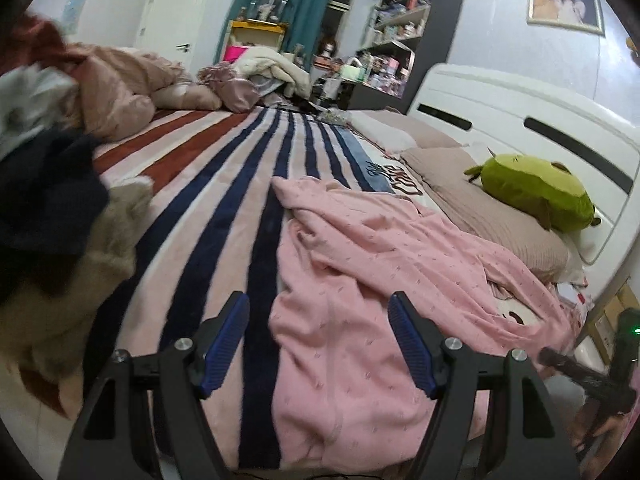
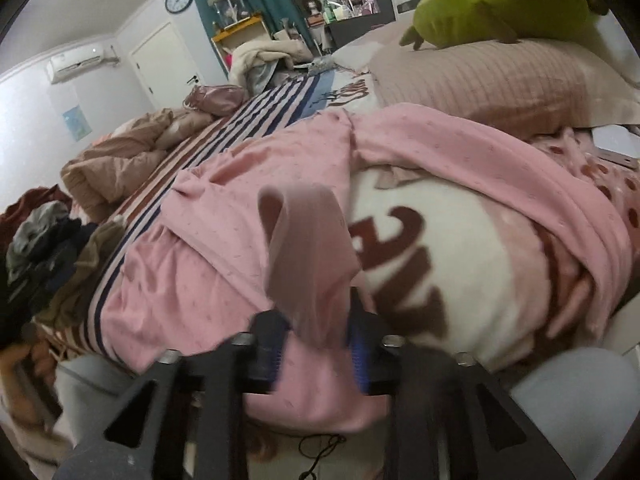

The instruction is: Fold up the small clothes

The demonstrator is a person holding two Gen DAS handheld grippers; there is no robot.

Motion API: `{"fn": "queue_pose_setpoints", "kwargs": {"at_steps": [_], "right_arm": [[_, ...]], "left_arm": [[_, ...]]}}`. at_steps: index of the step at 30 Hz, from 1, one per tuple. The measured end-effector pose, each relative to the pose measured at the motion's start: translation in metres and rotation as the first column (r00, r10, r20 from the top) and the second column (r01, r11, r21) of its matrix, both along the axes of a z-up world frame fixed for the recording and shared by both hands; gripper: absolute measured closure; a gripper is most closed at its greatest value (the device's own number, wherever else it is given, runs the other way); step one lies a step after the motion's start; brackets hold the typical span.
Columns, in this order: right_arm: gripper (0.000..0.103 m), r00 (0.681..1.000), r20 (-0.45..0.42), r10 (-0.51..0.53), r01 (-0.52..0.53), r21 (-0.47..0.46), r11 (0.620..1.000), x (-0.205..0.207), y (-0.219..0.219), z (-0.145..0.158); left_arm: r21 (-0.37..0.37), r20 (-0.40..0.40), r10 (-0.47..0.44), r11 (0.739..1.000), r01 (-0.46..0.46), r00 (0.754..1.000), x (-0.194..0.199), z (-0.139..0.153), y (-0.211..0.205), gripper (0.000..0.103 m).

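A pink patterned garment (image 1: 380, 264) lies rumpled on the striped bed blanket (image 1: 224, 184). My left gripper (image 1: 318, 312) is open and empty, just above the garment's near left edge at the bed's front. In the right wrist view the same garment (image 2: 224, 240) spreads across the bed. My right gripper (image 2: 318, 344) is shut on a fold of its near hem, which stands up between the blue pads (image 2: 358, 356). The right gripper's body shows at the far right of the left wrist view (image 1: 600, 376).
A pile of dark and beige clothes (image 1: 52, 216) lies at the left. A crumpled tan duvet (image 1: 120, 88) is at the far left. Pillows (image 1: 492, 216) and a green plush (image 1: 536, 188) lie by the white headboard (image 1: 520, 120). Shelves stand behind.
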State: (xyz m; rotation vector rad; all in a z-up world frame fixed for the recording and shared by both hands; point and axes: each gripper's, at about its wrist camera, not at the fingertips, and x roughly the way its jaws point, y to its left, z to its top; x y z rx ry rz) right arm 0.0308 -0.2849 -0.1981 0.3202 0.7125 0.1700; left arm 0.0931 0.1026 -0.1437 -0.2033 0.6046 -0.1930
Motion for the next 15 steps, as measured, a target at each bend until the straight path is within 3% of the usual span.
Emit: {"fn": "queue_pose_setpoints", "kwargs": {"at_steps": [1, 4, 8, 12, 15], "right_arm": [[0.046, 1.000, 0.020, -0.011, 0.011, -0.010, 1.000, -0.004, -0.007, 0.005], [0.044, 0.996, 0.089, 0.000, 0.003, -0.034, 0.999, 0.003, -0.021, 0.033], [0.044, 0.979, 0.130, 0.154, -0.145, -0.077, 0.986, 0.053, -0.010, 0.063], [0.044, 0.899, 0.094, 0.428, -0.417, -0.115, 0.902, 0.126, 0.042, 0.070], [0.045, 0.848, 0.034, 0.528, -0.523, -0.101, 0.846, 0.184, 0.084, 0.061]], "left_arm": [[0.010, -0.001, -0.015, 1.000, 0.015, 1.000, 0.007, 0.001, -0.004, 0.035], [0.047, -0.009, -0.066, 0.997, 0.067, 0.998, 0.032, 0.005, -0.011, 0.035], [0.103, -0.066, -0.091, 0.990, 0.097, 0.994, 0.076, 0.000, -0.016, 0.035], [0.102, -0.147, -0.109, 0.987, 0.124, 0.983, 0.120, -0.019, -0.011, 0.036], [0.094, -0.202, -0.120, 0.986, 0.141, 0.972, 0.145, -0.032, -0.004, 0.047]]}}
